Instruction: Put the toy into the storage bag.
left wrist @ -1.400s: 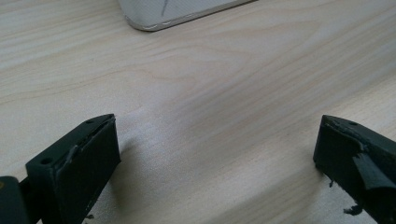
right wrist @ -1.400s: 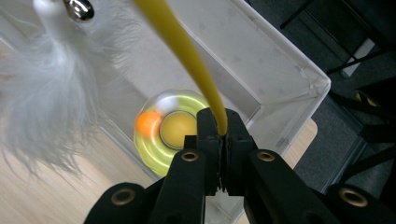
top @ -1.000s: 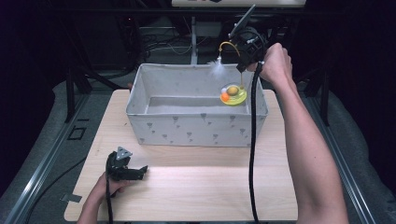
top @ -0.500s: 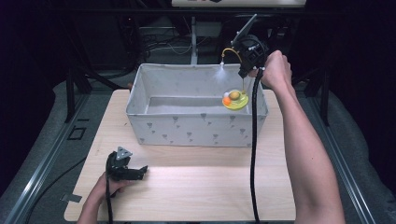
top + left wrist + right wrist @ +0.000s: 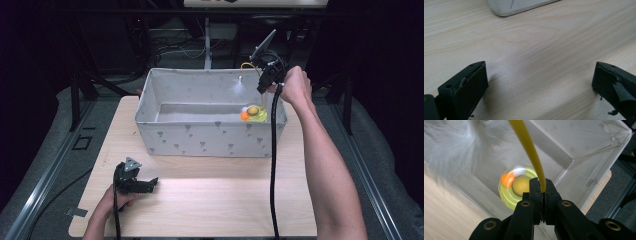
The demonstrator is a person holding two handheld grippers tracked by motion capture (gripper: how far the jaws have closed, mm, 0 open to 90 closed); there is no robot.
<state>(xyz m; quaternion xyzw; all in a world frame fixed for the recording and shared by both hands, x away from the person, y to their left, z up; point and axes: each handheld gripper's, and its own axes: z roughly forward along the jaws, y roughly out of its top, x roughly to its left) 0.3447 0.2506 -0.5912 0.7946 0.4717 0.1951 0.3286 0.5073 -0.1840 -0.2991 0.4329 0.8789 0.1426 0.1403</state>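
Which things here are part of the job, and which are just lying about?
In use:
- thin yellow wand with white feather tuft, clamped in right tongs
- round yellow-green toy base with orange ball
- grey fabric bin

Idle:
- left tongs, open on pale wooden table

My pale wooden table (image 5: 210,205) stands on grey floor (image 5: 50,145). Behind its far edge, dark cables (image 5: 165,47) tangle beside a pale upright post (image 5: 206,47).
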